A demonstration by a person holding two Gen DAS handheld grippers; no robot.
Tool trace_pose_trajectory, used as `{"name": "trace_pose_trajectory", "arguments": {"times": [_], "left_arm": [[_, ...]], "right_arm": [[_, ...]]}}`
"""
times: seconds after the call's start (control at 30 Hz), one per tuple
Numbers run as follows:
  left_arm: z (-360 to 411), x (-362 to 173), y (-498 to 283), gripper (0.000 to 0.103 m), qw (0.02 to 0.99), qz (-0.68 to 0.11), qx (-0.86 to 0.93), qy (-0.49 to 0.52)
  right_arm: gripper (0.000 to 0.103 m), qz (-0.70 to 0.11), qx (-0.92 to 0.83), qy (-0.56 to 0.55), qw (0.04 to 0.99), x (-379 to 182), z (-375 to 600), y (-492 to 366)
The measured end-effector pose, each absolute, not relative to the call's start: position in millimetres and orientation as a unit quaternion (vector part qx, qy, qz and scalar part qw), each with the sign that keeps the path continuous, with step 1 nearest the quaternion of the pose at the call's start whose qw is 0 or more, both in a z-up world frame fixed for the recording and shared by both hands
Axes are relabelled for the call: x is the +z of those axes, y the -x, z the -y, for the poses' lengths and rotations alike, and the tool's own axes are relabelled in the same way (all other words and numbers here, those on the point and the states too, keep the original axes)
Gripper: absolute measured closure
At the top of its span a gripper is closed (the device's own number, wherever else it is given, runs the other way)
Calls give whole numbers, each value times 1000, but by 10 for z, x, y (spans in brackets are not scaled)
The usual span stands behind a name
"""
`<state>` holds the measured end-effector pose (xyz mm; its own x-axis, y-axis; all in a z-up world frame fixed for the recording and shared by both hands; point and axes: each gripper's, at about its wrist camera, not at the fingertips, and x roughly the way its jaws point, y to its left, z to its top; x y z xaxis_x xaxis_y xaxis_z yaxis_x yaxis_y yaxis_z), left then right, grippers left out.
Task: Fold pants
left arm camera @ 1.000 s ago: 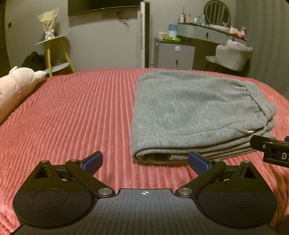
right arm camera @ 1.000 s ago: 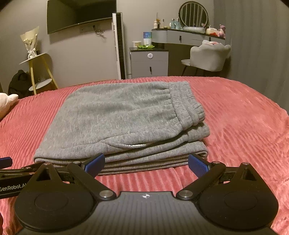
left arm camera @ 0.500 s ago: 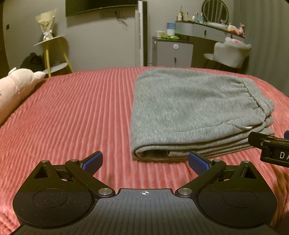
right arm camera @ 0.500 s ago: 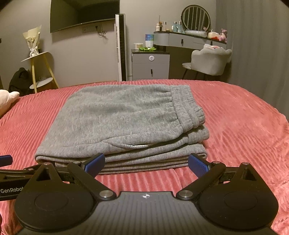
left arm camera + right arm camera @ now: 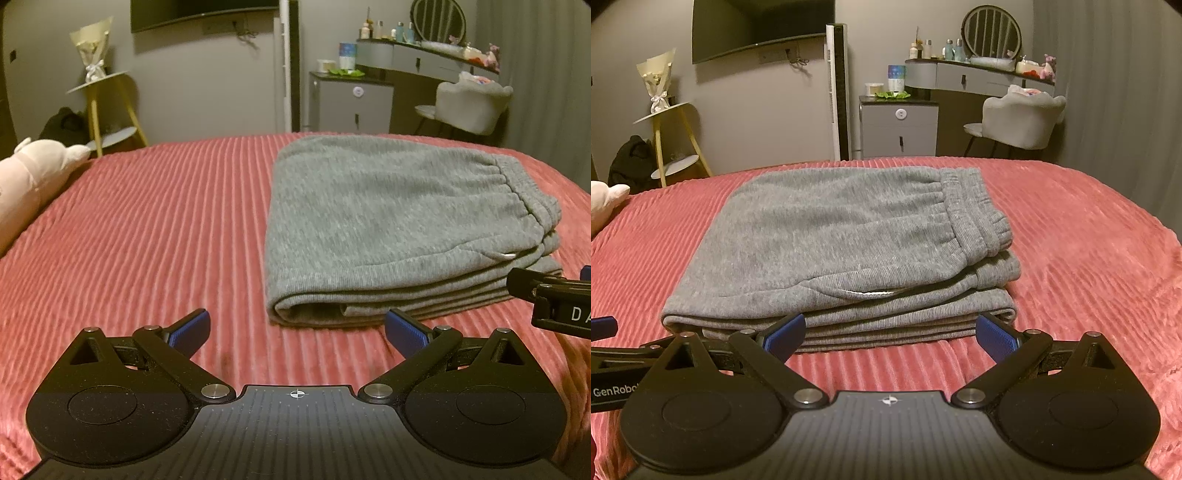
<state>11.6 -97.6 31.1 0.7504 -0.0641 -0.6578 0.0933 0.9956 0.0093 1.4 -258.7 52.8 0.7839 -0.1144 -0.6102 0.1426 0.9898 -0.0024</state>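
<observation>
Left claw (image 5: 297, 332) spread wide, empty, low over the bed (image 5: 147, 229) just short of the pants' (image 5: 391, 221) near left corner. Right claw (image 5: 890, 334) likewise wide and empty, facing the stack's front edge. Both apart from the cloth, likely because folding looked finished: pants lay as a squared grey stack mid-bed, waistband to the right. Rolled fold at the left end shown only from the left view; pocket slit and layered edges clearer from the right.
</observation>
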Motion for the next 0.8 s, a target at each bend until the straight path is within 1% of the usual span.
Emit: {"name": "trace_pose_trajectory", "arguments": {"times": [0.8], "left_arm": [[988,308,-120,0,936,-349,-44,-27]], "right_arm": [[4,-327,-68,-13,943,508,2566,-29]]}}
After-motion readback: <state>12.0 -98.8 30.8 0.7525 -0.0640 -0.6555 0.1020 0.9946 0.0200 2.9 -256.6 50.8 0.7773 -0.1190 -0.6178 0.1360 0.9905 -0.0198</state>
